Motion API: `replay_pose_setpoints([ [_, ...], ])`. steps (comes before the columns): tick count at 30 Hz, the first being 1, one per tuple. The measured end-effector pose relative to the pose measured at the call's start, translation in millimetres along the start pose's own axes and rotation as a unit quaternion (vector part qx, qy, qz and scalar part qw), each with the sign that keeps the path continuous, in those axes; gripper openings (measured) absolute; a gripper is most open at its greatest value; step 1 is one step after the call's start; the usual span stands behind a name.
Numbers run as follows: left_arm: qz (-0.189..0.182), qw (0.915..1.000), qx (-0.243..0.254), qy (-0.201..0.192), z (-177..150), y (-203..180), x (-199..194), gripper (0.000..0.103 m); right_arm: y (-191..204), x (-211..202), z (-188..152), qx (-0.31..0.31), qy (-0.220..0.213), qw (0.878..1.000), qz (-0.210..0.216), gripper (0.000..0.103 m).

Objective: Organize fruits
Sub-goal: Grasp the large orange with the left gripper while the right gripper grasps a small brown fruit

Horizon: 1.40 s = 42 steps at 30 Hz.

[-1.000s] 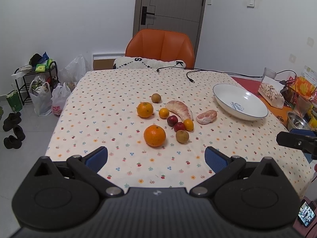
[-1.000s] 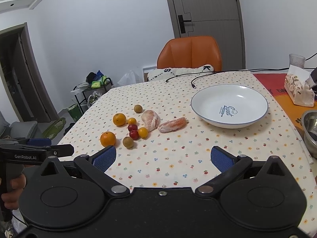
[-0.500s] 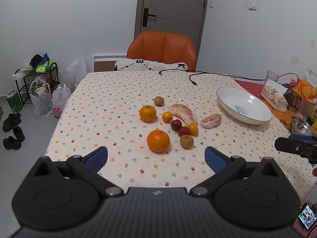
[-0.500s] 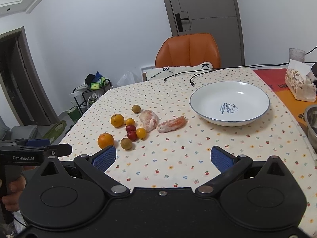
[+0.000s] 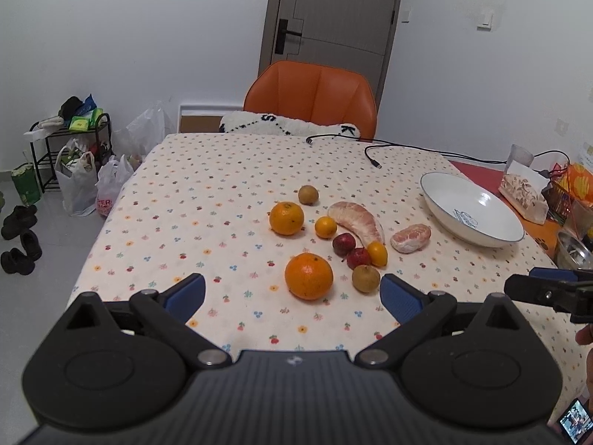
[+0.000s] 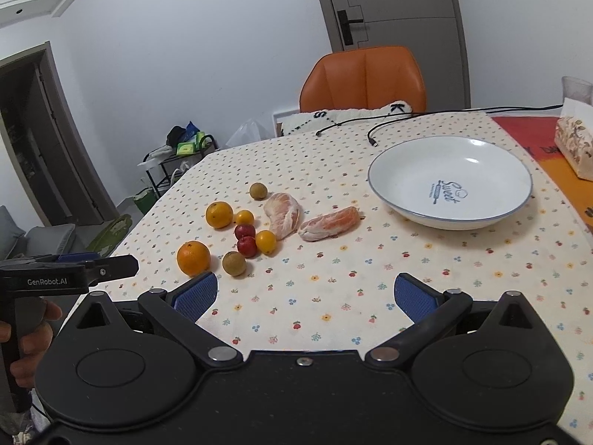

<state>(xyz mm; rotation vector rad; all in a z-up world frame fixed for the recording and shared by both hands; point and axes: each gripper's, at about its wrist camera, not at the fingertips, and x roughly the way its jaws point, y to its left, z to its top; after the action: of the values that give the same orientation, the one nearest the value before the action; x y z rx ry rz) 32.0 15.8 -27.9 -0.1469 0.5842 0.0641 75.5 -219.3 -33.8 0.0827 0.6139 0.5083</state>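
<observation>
"sweet" is printed in blue script inside the bowl (image 6: 450, 189). "genrobot.ai" stands in white on the left gripper (image 6: 48, 282). the cushion (image 5: 289, 126) carries black letters "s" and "k".

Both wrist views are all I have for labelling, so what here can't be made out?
- Steel bowl: left wrist view, contents cut off by the right edge.
- Small screen: left wrist view, too small to read.
- Near table edge: both views, hidden behind the left gripper and right gripper bodies.
- Snack bag: right wrist view, cut by the frame edge.
</observation>
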Motion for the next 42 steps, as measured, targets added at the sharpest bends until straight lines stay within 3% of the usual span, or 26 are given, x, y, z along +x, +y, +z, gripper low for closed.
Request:
replay_pose_setpoints([
  [14,-0.016,0.9998,0.005,0.008,-0.1,-1.2,32.1,0.079,7.3,33.7,4.5,0.001,0.008,0.999,0.038,0.102],
  [20,-0.026,0.9995,-0.003,0.017,0.0,2.9,45.0,0.070,12.4,51.5,4.7,0.006,0.019,0.998,0.063,0.079],
  [29,-0.038,0.9987,-0.010,0.031,0.2,6.2,68.0,0.063,25.0,75.6,8.0,0.003,0.033,0.997,0.076,0.063],
  [35,-0.052,0.9974,-0.011,0.048,-2.3,5.5,84.3,0.041,34.1,92.3,10.7,0.000,0.044,0.995,0.085,0.060],
  [42,-0.034,0.9982,-0.023,0.044,-0.6,11.8,82.3,0.040,40.5,107.3,12.0,-0.003,0.055,0.994,0.099,0.054],
])
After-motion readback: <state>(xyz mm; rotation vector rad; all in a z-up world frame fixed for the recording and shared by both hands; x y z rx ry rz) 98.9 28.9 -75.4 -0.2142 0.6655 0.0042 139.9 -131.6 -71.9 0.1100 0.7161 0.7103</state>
